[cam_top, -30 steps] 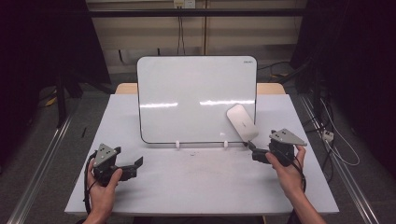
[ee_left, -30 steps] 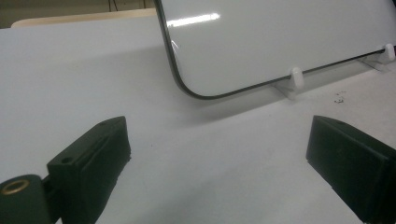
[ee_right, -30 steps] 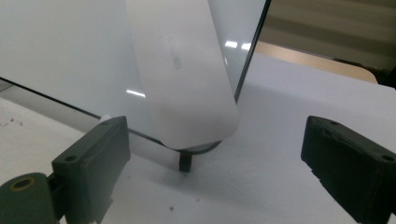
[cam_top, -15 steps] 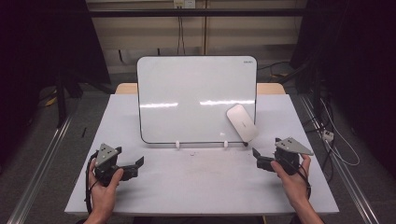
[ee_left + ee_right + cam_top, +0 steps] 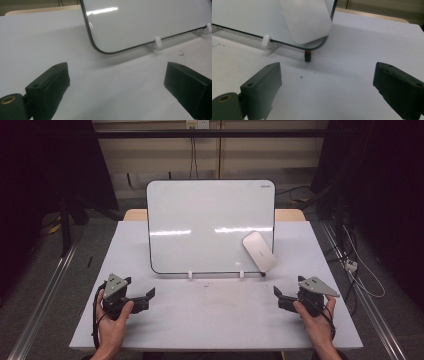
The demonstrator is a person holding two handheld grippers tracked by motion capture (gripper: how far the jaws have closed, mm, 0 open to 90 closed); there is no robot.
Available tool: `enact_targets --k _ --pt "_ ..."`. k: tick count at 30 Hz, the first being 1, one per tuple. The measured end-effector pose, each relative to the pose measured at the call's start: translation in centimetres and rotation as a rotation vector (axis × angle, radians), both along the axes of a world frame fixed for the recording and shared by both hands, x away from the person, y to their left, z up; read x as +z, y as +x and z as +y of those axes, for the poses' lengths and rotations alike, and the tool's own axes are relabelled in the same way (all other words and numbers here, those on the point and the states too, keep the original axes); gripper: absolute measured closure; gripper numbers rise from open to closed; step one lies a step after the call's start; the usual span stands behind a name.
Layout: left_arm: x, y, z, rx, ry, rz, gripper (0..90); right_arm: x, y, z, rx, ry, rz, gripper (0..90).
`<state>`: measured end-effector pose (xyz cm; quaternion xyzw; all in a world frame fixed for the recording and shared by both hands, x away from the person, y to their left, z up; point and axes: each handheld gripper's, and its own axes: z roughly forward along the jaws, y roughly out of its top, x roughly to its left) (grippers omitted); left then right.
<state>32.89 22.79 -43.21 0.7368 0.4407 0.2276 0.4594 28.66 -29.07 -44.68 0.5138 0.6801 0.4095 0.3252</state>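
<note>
On the pale tabletop (image 5: 215, 320) a whiteboard (image 5: 210, 225) stands upright on two small white feet (image 5: 157, 42), and a grey oblong eraser (image 5: 259, 251) clings to its lower right corner, tilted, with its lower end just over the board's dark rim. Both claws rest low at the near edge, well apart from each other and from the board. The left claw (image 5: 142, 297) lies at the near left with its jaws spread wide and nothing between them, aimed toward the board's lower left corner. The right claw (image 5: 281, 299) sits at the near right, likewise released and empty; its own camera looks straight at the eraser (image 5: 305, 21) and at a small black-and-red object (image 5: 307, 56) standing on the tabletop just below the board's corner, too small to identify. The work in hand appears to be a reach for the eraser by the right claw. To do that well, the claw should probably approach along the eraser's short axis, jaws held wide until they straddle its two long edges, then close gently. The board looks light and only propped on its feet, so a push from the front could tip it backward; the idle left claw could steady the left rim.
</note>
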Motion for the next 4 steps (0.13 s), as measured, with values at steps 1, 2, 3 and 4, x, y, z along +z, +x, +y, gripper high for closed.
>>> enact_targets --k 1,2,3,4 --pt "0.01 -0.02 0.03 0.007 -0.001 -0.001 6.2 -0.04 0.06 -0.07 -0.004 0.005 0.002 7.9" --pt "0.02 -0.03 0.11 0.009 0.005 0.0 6.3 -0.09 0.13 -0.11 -0.004 0.008 0.005 7.9" --pt "0.01 -0.03 0.15 0.014 0.005 0.003 6.3 -0.11 0.19 -0.11 -0.006 0.005 0.007 7.9" --pt "-0.01 0.0 0.18 0.017 0.005 0.005 6.4 -0.11 0.23 -0.1 -0.004 0.004 0.009 7.9"
